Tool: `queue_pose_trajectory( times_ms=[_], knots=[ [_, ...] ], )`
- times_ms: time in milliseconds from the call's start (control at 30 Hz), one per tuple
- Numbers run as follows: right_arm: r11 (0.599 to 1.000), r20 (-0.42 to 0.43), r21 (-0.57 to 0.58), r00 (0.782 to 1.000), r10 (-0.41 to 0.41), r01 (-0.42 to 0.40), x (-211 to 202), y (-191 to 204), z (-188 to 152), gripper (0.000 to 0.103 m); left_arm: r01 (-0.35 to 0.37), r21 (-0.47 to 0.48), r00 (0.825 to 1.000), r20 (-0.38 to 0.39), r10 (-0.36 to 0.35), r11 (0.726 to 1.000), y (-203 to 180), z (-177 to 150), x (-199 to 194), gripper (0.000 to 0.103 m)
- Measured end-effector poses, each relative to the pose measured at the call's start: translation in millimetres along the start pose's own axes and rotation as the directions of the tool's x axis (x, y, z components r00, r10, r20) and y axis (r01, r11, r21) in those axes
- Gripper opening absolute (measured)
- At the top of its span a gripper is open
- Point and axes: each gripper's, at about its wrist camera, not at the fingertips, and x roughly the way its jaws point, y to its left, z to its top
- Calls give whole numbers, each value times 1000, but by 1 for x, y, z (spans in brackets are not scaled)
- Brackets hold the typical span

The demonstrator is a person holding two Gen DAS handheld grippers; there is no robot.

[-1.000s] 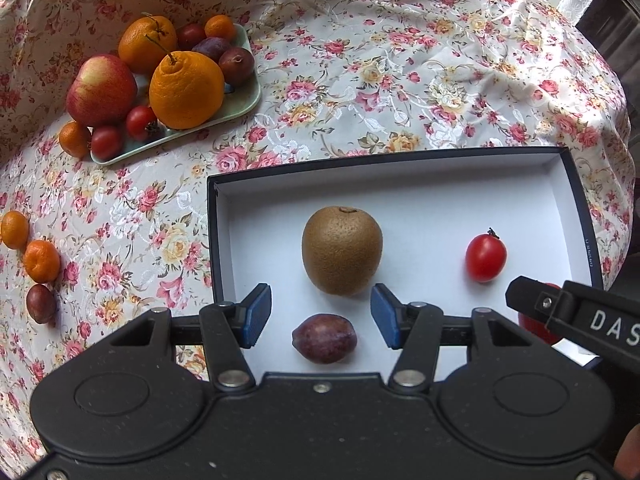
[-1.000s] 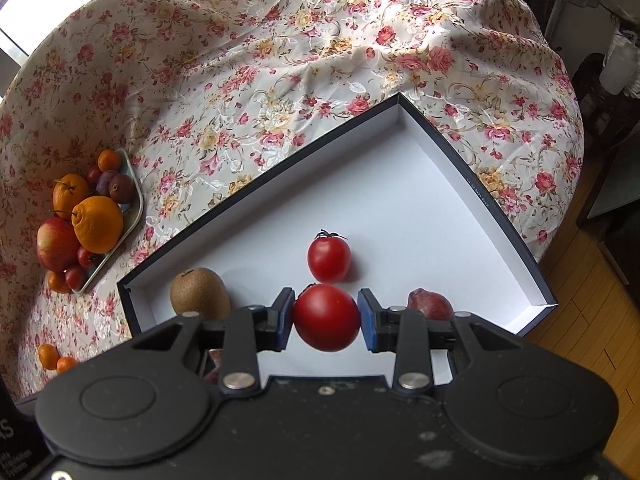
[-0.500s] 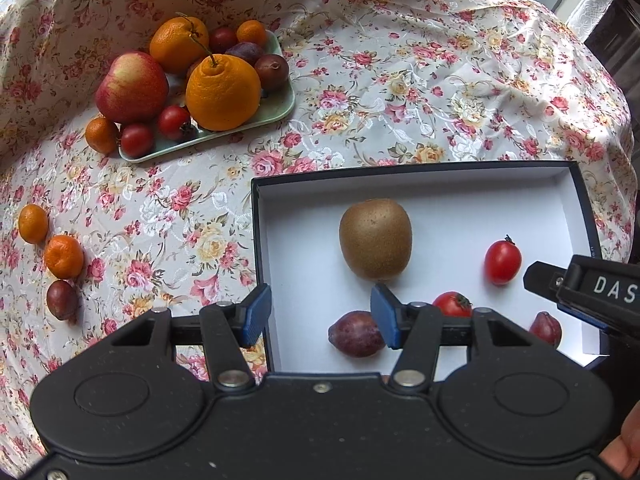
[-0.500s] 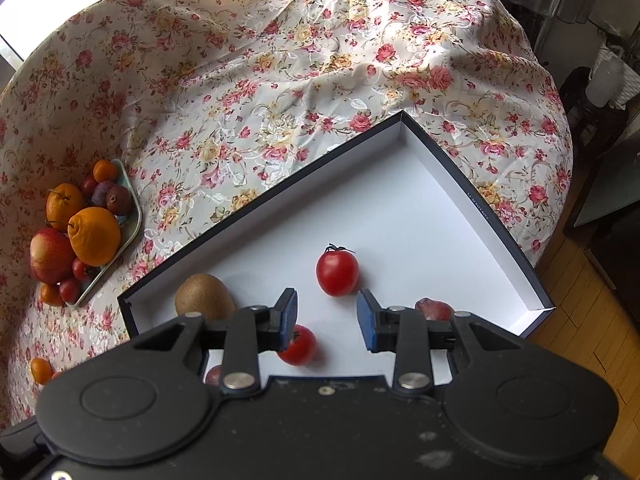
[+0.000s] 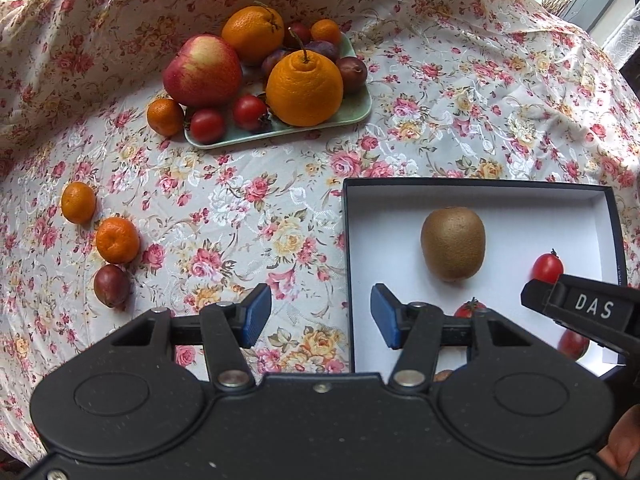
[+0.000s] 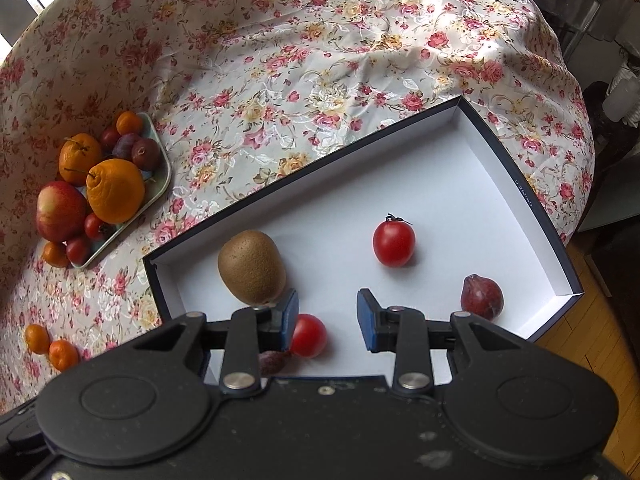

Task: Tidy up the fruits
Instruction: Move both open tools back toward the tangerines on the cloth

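1. Fruits: one second ago our right hand-held gripper (image 6: 327, 318) clamped a red tomato (image 6: 308, 335); that tomato now lies released in the box (image 6: 516, 184), near the kiwi (image 6: 251, 267).
2. Both hand-held grippers are open and empty; the left hand-held gripper (image 5: 316, 316) has swung left over the desk (image 5: 240, 200).
3. We judge the next pick to be the loose mandarins (image 5: 117, 240) and plum (image 5: 111, 285), or the tray (image 5: 352, 114).
4. Tomato skin is glossy and smooth.
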Motion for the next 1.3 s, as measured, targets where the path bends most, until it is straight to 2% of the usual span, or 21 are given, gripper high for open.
queue_pose_trajectory(
  times_ms=[467,833,1033,1300],
  knots=[
    [998,-96,-50,995,27,-32,9,59,-16,35,-44,-95,999,-9,44,995,67,-1,-5,60],
    [989,-135,-123,989,64,-81,15,113,-37,35,-86,-167,995,27,92,982,123,-2,-20,60],
    [985,-136,-143,987,82,-102,21,141,-50,35,-154,-192,983,67,169,969,153,-5,-31,60],
    [966,-97,-221,988,118,-137,20,184,-72,35,-93,-248,992,62,112,964,202,-8,-38,61]
  ],
)
